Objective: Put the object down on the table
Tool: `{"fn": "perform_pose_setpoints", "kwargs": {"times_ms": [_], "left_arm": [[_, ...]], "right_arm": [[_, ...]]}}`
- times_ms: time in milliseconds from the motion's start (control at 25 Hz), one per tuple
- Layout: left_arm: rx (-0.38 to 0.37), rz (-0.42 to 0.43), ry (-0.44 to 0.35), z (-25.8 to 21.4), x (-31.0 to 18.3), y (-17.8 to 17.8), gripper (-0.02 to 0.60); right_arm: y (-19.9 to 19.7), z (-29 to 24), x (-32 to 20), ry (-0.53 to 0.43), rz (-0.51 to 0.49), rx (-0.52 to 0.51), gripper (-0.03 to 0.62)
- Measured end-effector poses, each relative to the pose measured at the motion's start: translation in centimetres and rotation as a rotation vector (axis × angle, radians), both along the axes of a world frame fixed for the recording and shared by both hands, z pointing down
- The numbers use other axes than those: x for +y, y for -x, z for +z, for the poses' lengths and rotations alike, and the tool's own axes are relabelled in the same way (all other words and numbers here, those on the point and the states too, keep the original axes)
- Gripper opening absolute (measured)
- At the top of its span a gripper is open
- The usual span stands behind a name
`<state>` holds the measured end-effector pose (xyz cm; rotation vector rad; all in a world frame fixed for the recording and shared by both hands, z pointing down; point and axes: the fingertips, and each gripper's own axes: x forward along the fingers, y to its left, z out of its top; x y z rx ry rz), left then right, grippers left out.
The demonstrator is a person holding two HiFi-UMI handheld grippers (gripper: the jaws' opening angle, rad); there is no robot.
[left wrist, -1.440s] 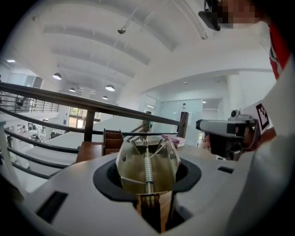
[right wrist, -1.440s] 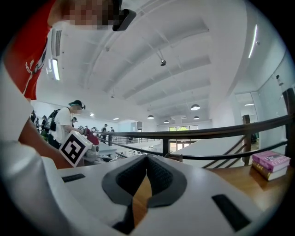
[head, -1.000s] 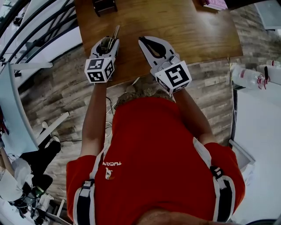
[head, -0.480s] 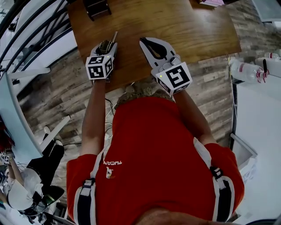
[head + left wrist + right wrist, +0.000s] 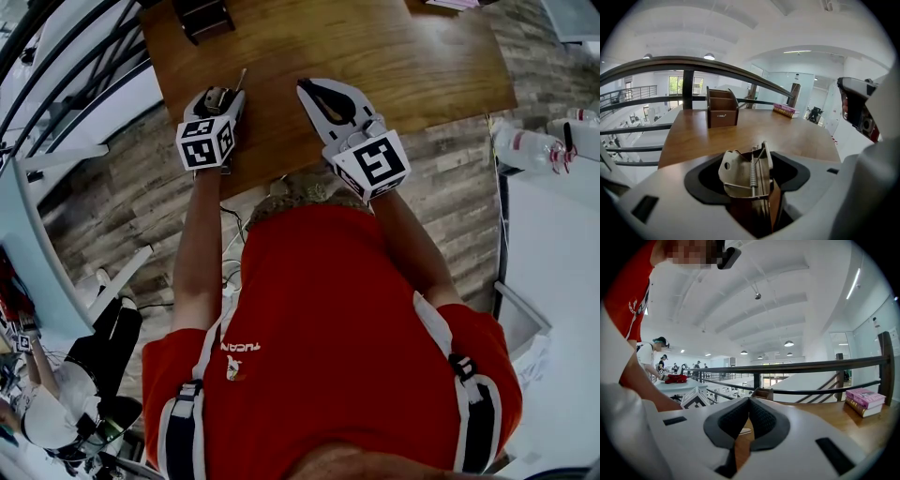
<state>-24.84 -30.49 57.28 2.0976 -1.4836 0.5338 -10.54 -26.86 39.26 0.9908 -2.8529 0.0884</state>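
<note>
Two hazards apply. The metal spring clip, a dull folded plate with a coil spring along its hinge, appears to stand on edge on the counter, on the near side of the wooden organiser. A crooked withdrawal of the left gripper could topple or drag it. Its fingers have just been opening and stand apart around the clip. The right gripper has its fingers together, empty.

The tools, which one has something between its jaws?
The left tool: a metal spring clip sits between its jaws, which have just been opening. The right tool is shut, empty.
</note>
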Motion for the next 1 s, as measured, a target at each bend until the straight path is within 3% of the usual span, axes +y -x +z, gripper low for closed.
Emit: {"fn": "perform_pose_setpoints", "kwargs": {"times_ms": [600,920,1000], "left_arm": [[-0.014,-0.095,-0.049,-0.9,0.0,3.3,0.290],[0.050,-0.095,-0.292,-10.1,1.3,2.6,0.287],[0.064,-0.086,-0.361,-12.9,2.1,2.2,0.255]], "right_arm": [[0.1,0.0,0.1,-0.002,-0.023,0.002,0.025],[0.3,-1.5,0.1,-0.020,-0.038,-0.033,0.025],[0.4,-2.1,0.2,-0.023,-0.046,-0.052,0.025]]}}
